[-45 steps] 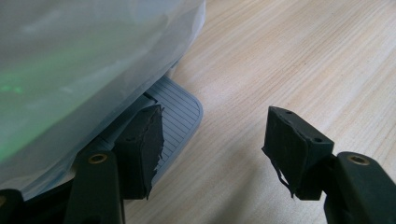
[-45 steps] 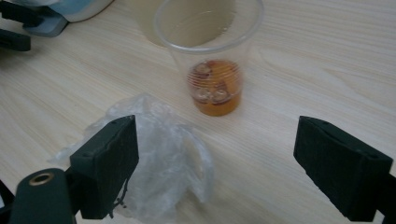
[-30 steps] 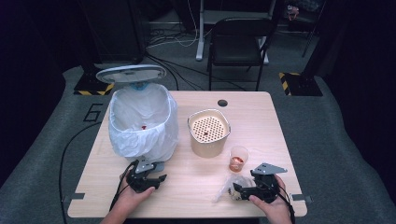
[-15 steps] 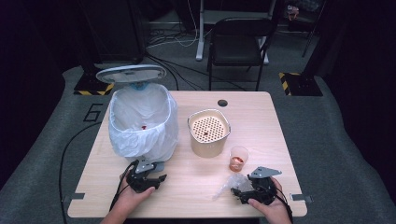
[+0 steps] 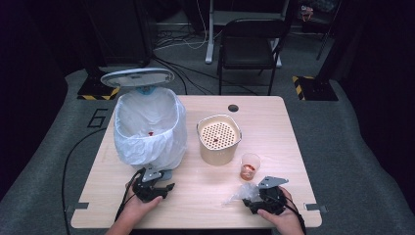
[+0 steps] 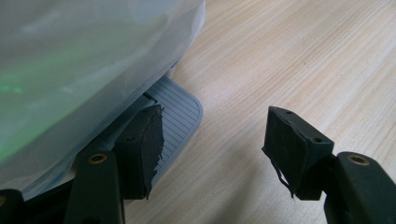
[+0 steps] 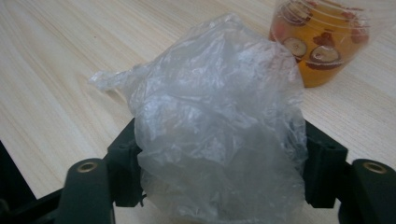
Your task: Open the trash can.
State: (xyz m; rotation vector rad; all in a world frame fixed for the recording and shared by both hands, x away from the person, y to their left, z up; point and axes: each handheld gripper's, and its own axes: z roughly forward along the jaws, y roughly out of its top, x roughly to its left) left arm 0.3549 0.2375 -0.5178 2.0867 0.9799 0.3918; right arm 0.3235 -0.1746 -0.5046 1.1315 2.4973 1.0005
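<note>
Right gripper has just been closing its jaws around the crumpled clear plastic, which lies between them near the table's front edge, beside the cup of fruit tea. I think the pads should squeeze the thick middle, not a loose corner, and stay clear of the cup. Left gripper is empty with its jaws apart, at the pedal of the lined bin. Whether the pads already press firmly I cannot tell; the plastic hides them.

The high view looks forward and down over the whole bench. Each gripper view sits low and close behind its own tongs, sharing the bench's near edge with the high view.
</note>
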